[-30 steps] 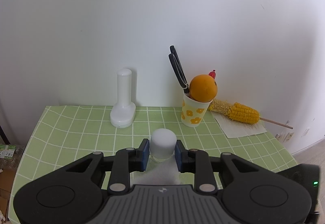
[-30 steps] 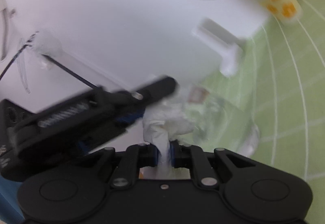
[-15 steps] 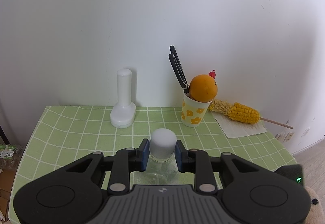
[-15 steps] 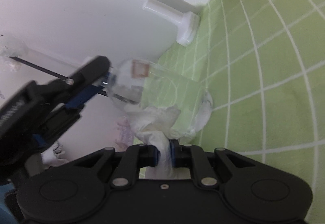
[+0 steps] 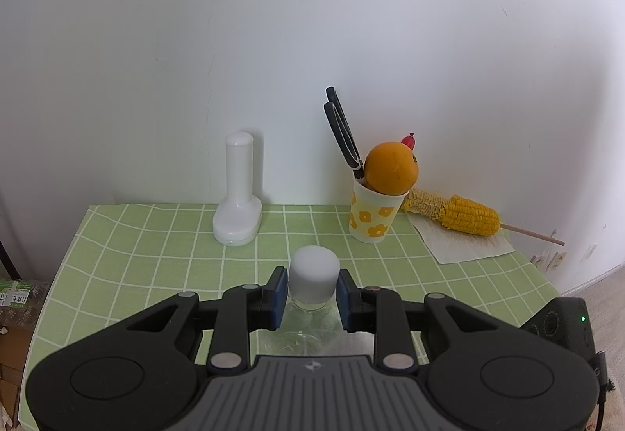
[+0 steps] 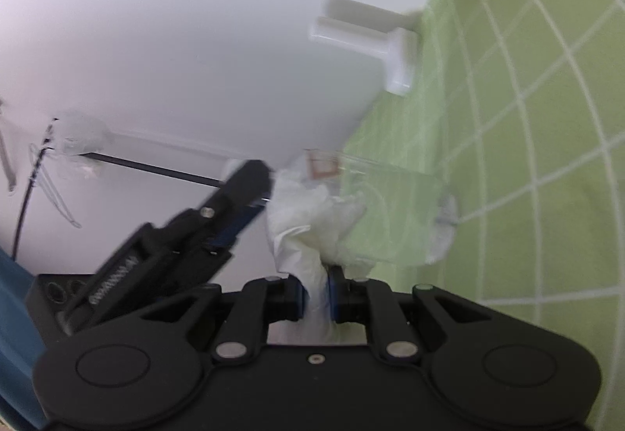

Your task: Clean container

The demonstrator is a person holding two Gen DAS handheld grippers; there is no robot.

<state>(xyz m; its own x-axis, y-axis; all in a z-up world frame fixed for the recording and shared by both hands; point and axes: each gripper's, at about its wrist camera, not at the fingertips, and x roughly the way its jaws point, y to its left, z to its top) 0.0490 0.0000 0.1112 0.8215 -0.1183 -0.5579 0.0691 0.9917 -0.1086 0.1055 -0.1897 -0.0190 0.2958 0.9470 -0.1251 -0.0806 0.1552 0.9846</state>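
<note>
The left gripper (image 5: 311,294) clamps the clear, slippery, probably fragile container (image 5: 312,284) at its white cap, while the right gripper (image 6: 314,296) pinches soft tissue (image 6: 308,212).

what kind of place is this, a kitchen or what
Probably a small table in a home, set against a plain white wall, not clearly a kitchen. Signs: a green checked tablecloth, a flowered paper cup holding scissors and an orange, and a corn cob on a napkin.

Little is reading clearly: a green-and-white package (image 5: 15,294) is showing at nine o'clock in the left wrist view, bearing dark characters, possibly Chinese, too small to make out; nothing else is carrying legible writing
</note>
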